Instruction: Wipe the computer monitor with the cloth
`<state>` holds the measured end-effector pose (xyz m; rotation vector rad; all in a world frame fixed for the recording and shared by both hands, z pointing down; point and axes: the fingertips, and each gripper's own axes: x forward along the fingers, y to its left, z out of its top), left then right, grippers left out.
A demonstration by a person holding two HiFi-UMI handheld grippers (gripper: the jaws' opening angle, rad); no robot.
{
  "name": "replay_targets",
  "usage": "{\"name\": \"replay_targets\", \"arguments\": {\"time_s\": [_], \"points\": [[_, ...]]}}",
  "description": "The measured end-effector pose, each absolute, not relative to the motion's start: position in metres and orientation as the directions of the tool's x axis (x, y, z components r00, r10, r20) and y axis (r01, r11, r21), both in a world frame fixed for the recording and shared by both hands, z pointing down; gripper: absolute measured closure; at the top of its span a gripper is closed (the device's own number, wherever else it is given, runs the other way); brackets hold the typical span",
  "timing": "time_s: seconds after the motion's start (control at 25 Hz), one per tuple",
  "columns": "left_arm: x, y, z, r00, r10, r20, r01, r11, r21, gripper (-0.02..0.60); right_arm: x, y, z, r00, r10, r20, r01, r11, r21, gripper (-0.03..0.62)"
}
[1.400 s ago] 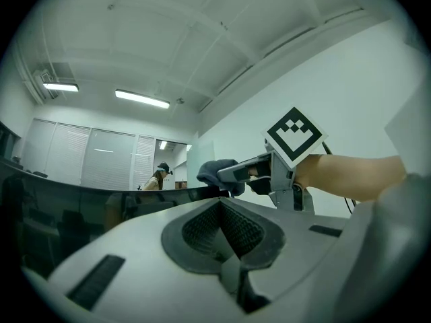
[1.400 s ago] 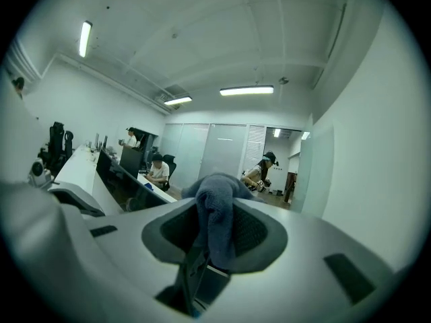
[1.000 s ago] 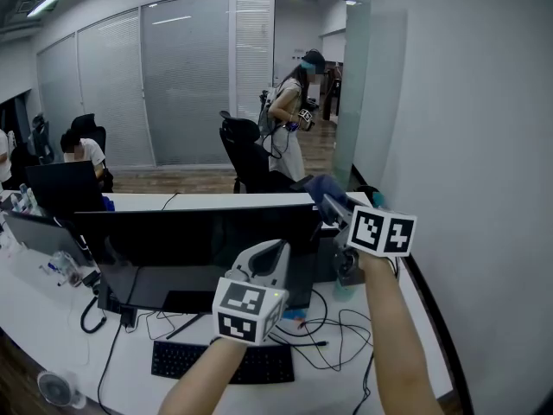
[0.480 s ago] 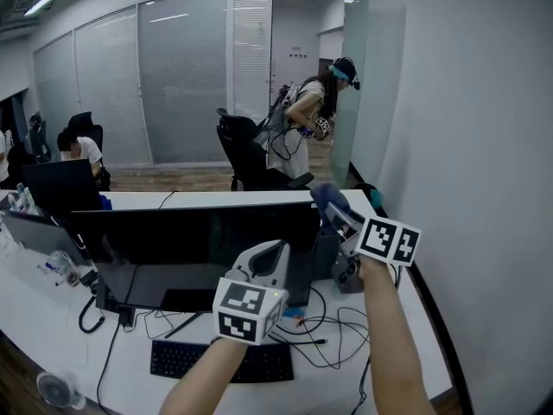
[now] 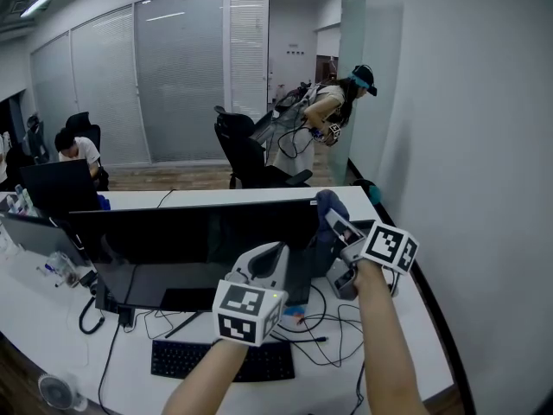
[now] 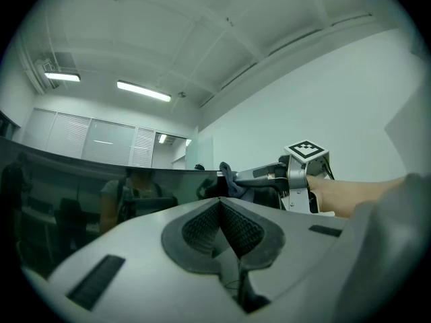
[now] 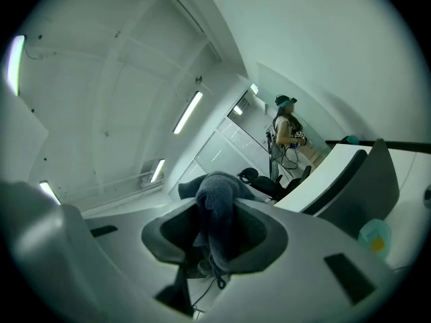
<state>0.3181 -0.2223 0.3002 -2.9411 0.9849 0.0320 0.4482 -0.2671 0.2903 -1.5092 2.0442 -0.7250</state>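
My left gripper (image 6: 220, 214) has its jaws pressed together with nothing between them, just in front of the dark monitor (image 5: 173, 236). To its right, my right gripper (image 7: 214, 222) is clamped on the blue cloth (image 5: 327, 204), which bunches past its tips at the monitor's upper right corner.

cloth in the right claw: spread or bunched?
Bunched. The cloth sits as a thick wad pinched in the right claw, bulging past its tips.

Head view down over desk (image 5: 199, 201), tool views angled upward — left shares monitor (image 5: 190, 232).
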Motion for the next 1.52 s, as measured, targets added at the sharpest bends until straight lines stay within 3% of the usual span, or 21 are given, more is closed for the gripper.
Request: {"name": "replay_targets", "arguments": {"time_s": [1.52], "points": [[0.321,-0.221,0.318,0.804,-0.594,-0.02,-0.593,-0.804,0.028,0.575,0.442,-0.251,0.362,-0.265,-0.964,-0.002,-0.673,0.186,-0.716,0.471]]}}
